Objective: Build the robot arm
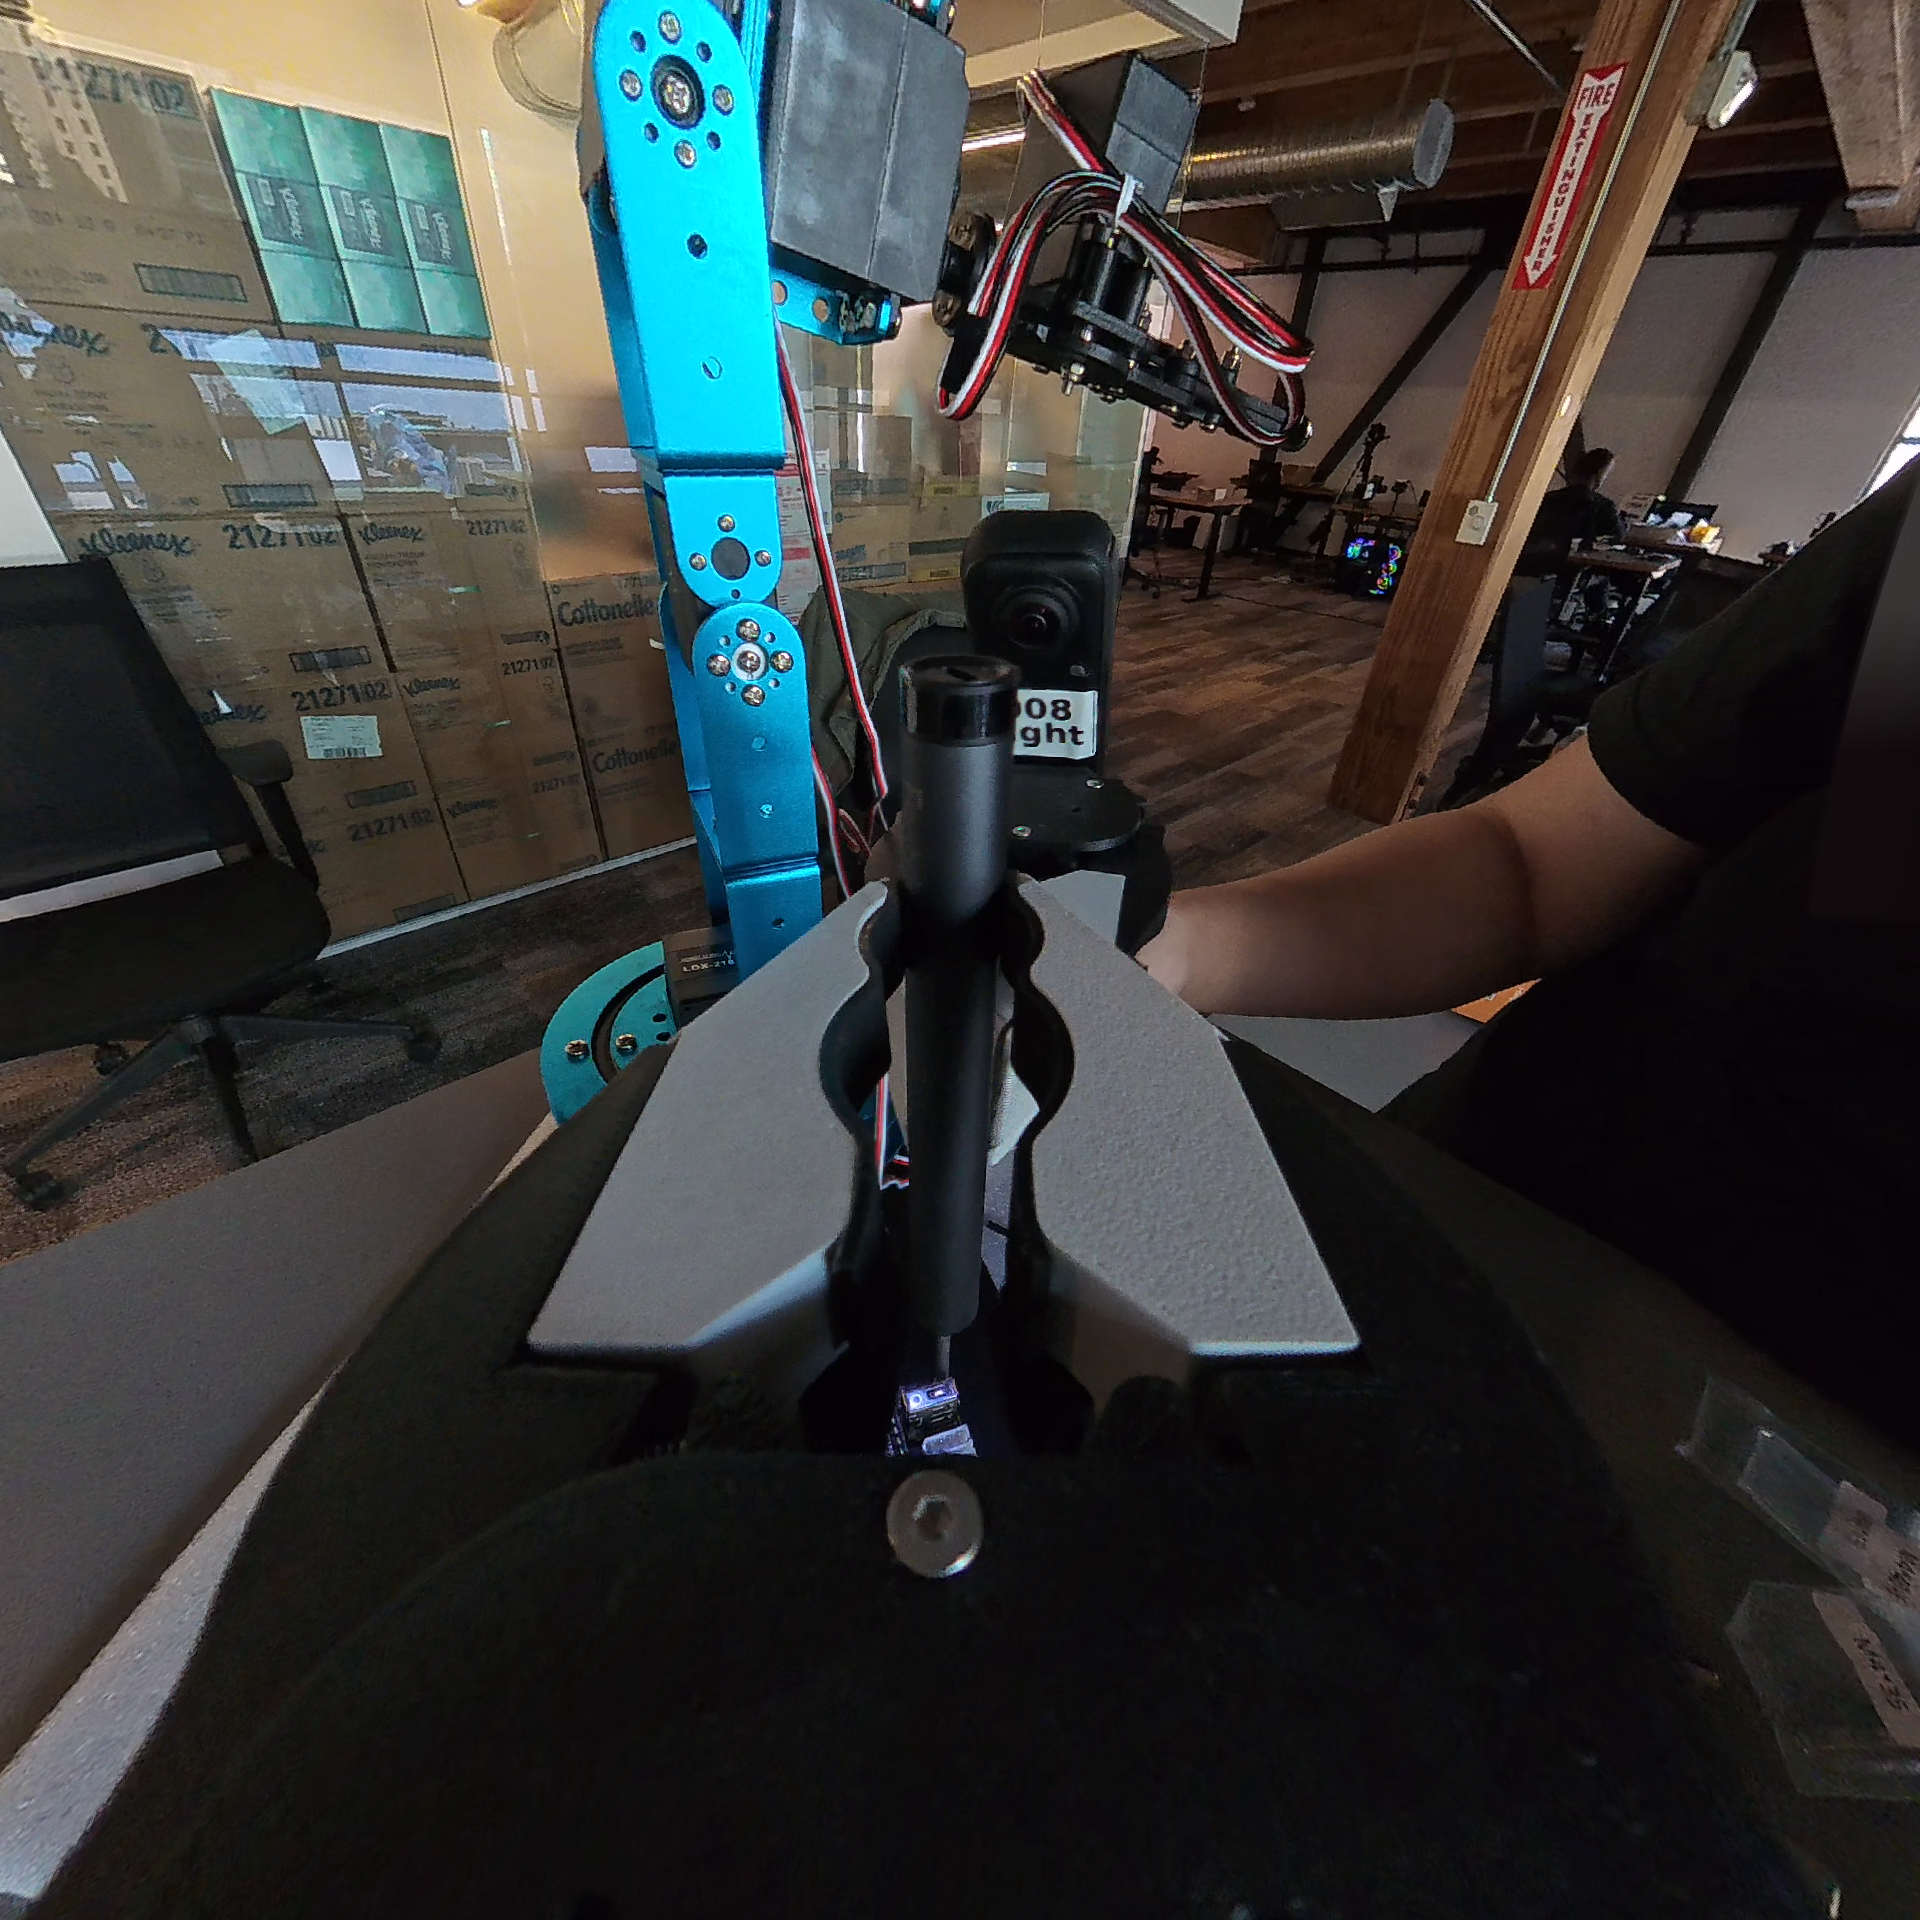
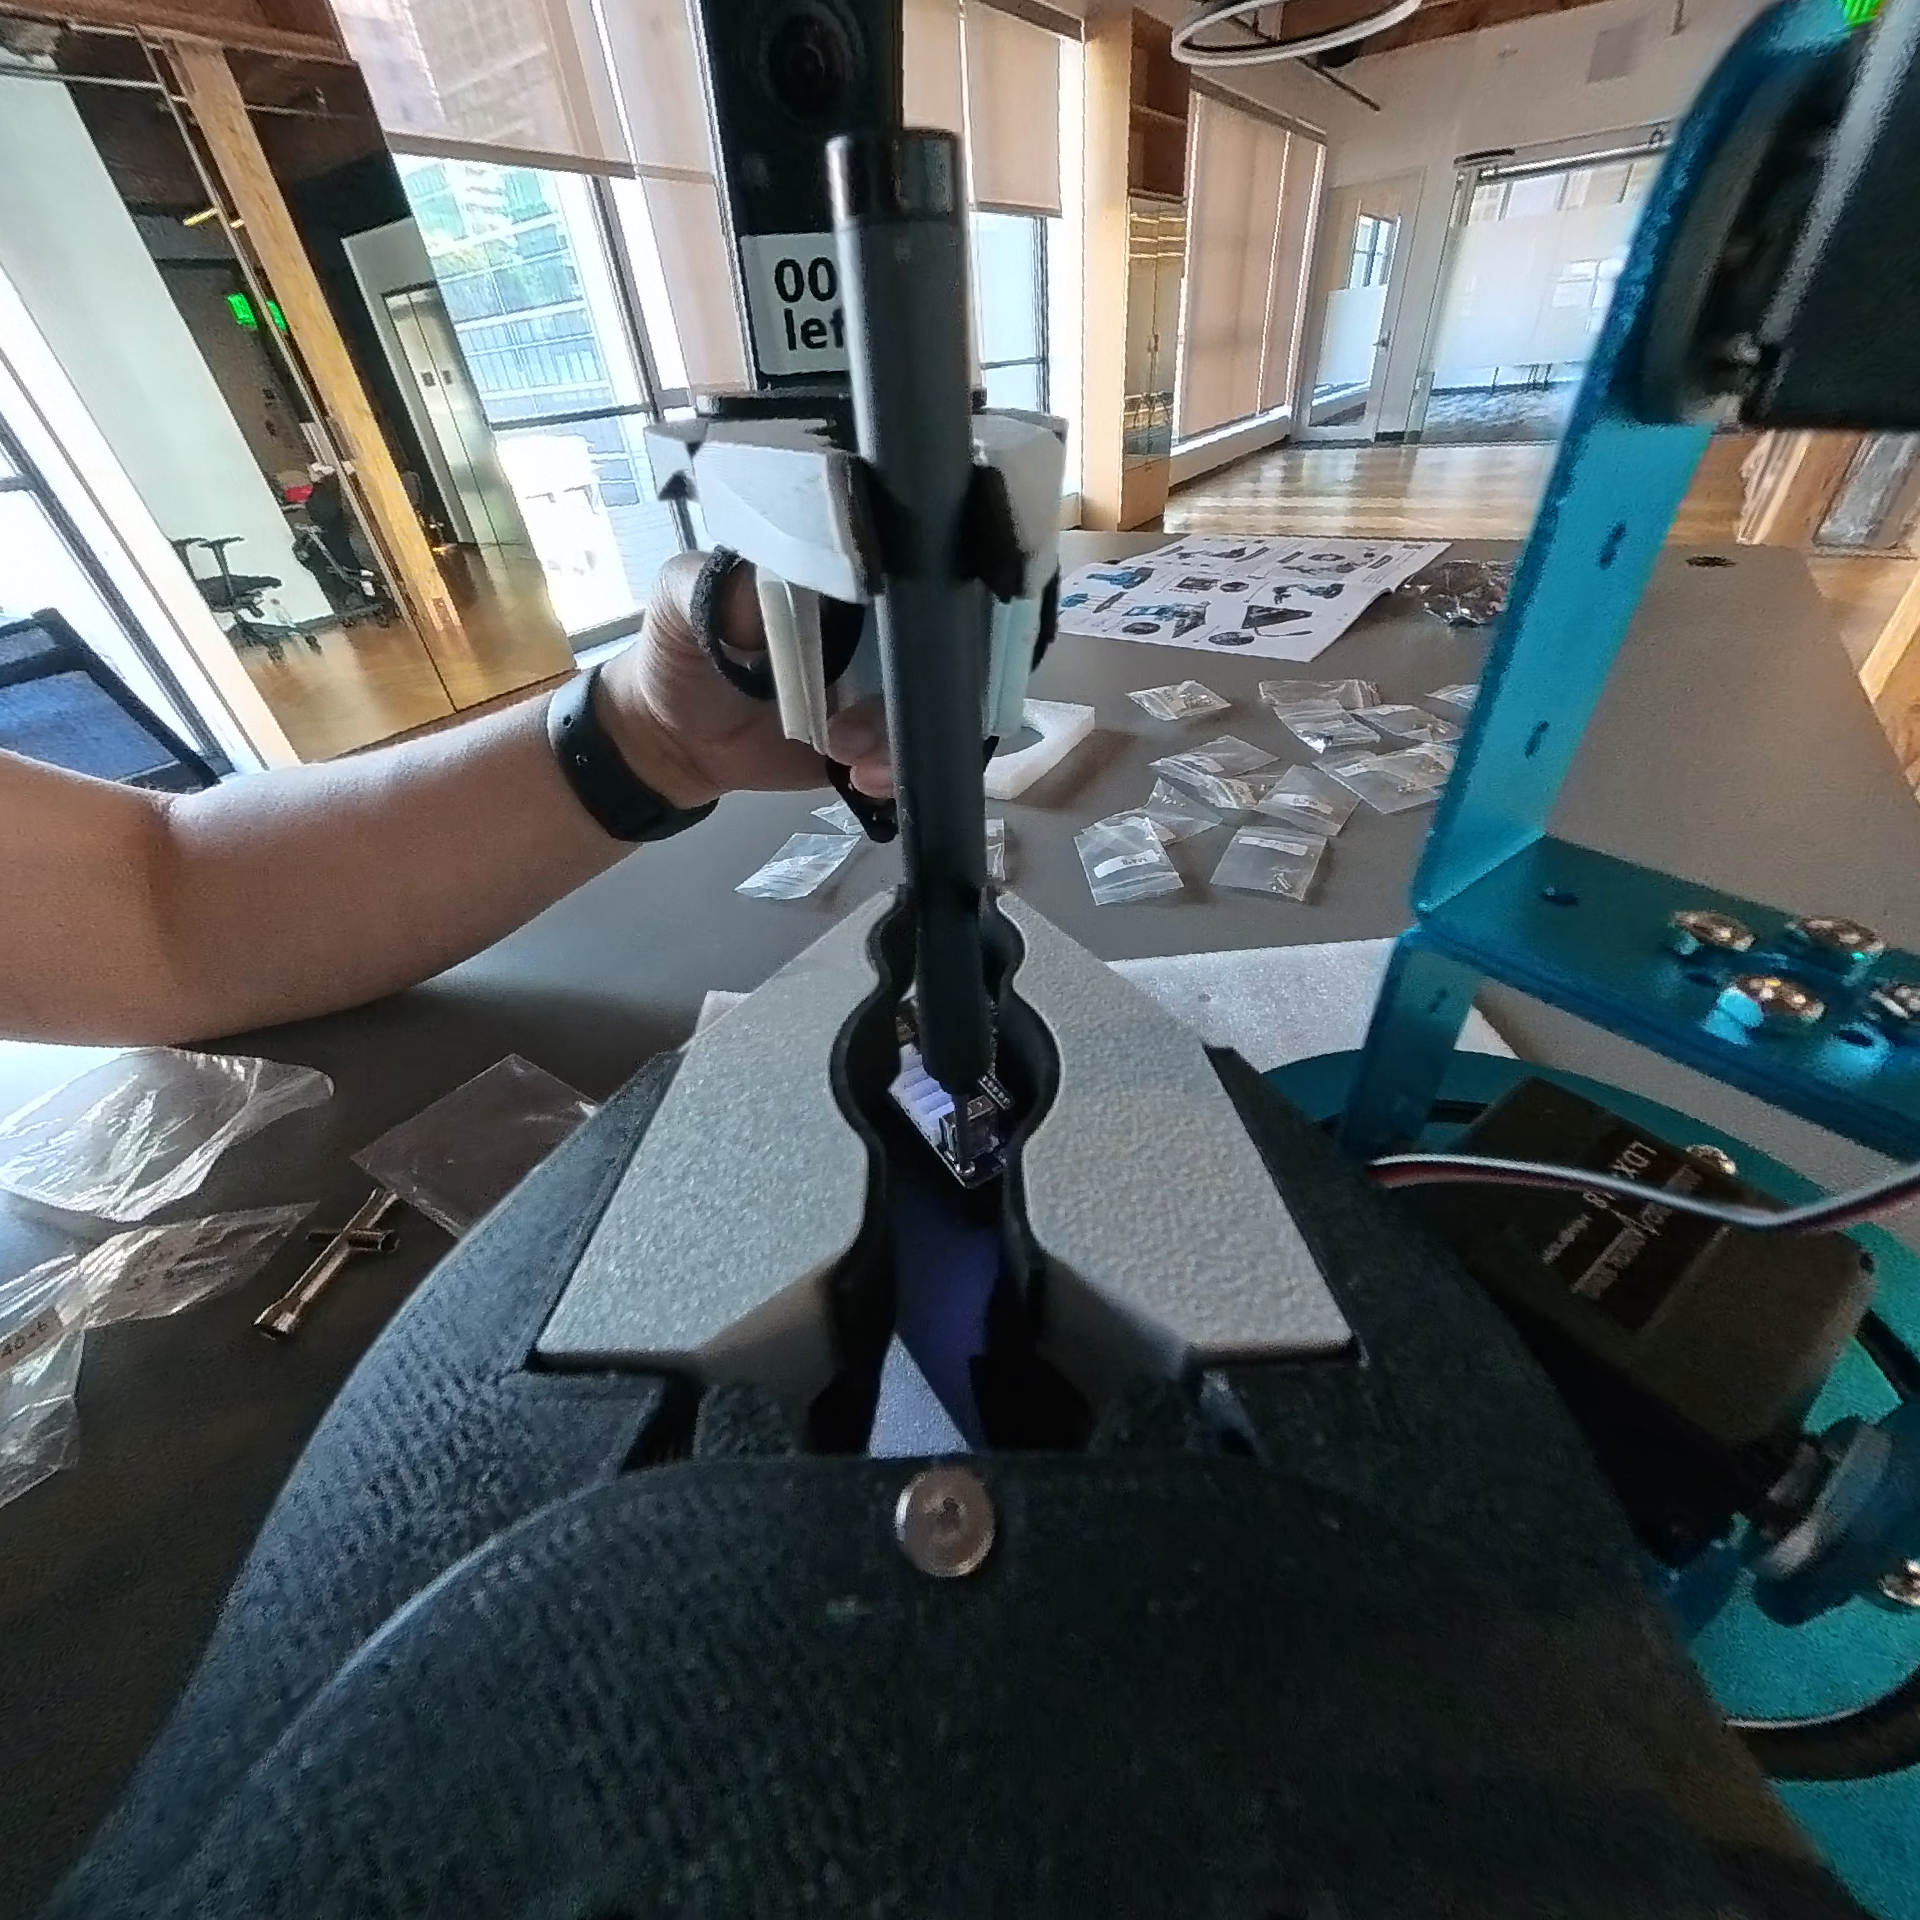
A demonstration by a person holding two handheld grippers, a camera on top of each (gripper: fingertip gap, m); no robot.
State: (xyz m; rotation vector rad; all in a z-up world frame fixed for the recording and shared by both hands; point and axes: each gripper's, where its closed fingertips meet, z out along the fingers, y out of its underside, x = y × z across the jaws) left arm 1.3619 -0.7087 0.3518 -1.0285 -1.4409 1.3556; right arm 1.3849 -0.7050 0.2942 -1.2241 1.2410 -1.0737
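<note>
The left gripper (image 1: pixel 951 925) clamps a dark screwdriver (image 1: pixel 951 997) standing upright, tip down on a small circuit board (image 2: pixel 961 1132); the right gripper (image 2: pixel 951 935) closes round its lower shaft; a blue robot arm (image 1: pixel 717 416) stands just behind; labelled parts bags (image 2: pixel 1262 800) lie far right on the table (image 2: pixel 1662 665).

The gray-fingered left gripper (image 1: pixel 951 987) is squeezing a dark gray stick tool (image 1: pixel 954 935), a bright blue metal arm (image 1: pixel 717 416) is standing behind it, and red-white-black wires (image 1: pixel 1195 281) are hanging above.

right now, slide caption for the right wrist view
Both hand-held grippers grip a dark screwdriver above a small circuit board.
</note>
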